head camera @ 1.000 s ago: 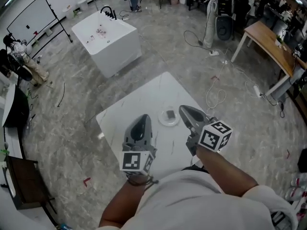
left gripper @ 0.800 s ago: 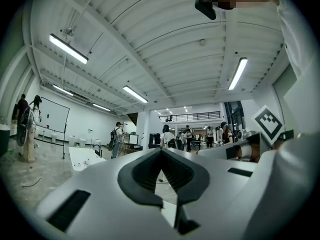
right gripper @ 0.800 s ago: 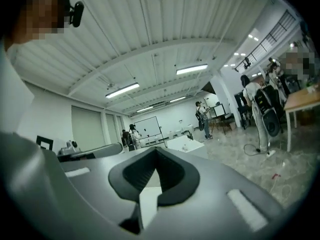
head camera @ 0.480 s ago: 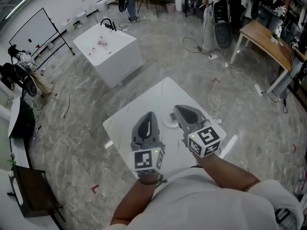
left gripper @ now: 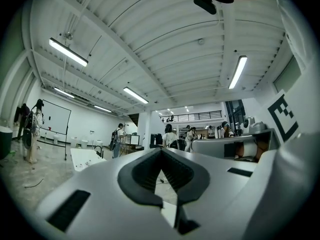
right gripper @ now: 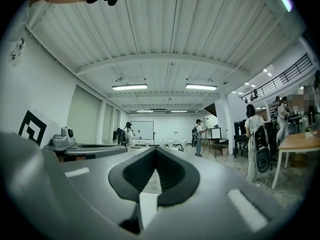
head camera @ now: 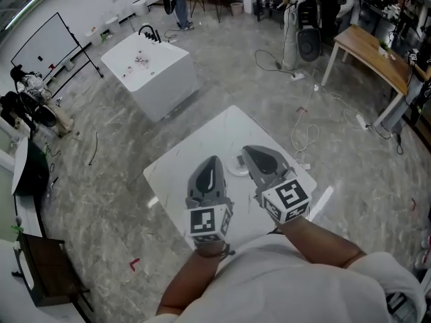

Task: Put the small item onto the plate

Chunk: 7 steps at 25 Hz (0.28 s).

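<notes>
You held the left gripper [head camera: 214, 161] and right gripper [head camera: 250, 155] over the white table [head camera: 202, 142], both with jaws pressed together and empty, the plate [head camera: 235, 166] peeking between them and the small item indiscernible, so shifting the right gripper rightward to check the plate seemed wisest.

White sink unit [head camera: 149, 73] back-left; wooden desk [head camera: 370, 49] right; whiteboard [head camera: 44, 42].

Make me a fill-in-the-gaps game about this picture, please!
The plate sits on a ____ table.
The left hand-held gripper and the right hand-held gripper both have their jaws ____.
The plate lies nearest the ____ hand-held gripper.
Missing words: white, shut, right.
</notes>
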Available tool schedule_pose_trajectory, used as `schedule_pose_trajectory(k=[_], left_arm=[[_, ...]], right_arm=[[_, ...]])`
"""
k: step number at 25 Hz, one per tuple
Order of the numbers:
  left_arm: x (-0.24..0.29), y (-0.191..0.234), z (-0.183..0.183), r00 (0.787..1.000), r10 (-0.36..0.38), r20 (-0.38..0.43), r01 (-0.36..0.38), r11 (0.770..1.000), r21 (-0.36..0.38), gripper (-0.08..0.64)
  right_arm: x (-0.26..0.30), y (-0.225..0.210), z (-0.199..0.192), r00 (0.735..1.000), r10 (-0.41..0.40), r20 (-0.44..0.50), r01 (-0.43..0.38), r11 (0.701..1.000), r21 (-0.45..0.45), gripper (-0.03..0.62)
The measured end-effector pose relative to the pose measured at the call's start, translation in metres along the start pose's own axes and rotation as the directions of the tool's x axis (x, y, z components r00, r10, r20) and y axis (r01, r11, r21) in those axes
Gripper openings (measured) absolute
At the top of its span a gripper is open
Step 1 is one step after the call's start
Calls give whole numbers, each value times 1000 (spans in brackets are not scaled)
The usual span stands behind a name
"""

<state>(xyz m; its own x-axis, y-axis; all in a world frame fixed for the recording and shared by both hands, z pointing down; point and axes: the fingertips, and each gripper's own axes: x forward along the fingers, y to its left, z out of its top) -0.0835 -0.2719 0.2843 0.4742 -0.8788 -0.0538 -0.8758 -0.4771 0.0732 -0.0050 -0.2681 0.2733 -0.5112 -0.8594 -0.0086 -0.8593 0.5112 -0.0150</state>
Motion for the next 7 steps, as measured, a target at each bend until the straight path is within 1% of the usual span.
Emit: schedule_pose_trajectory(k=[7], left_arm=[[0, -5, -6, 1000, -3, -17, 3, 1000, -5, 6]], right_arm=[[-9, 1, 4, 1000, 5, 10, -5, 1000, 24, 2]])
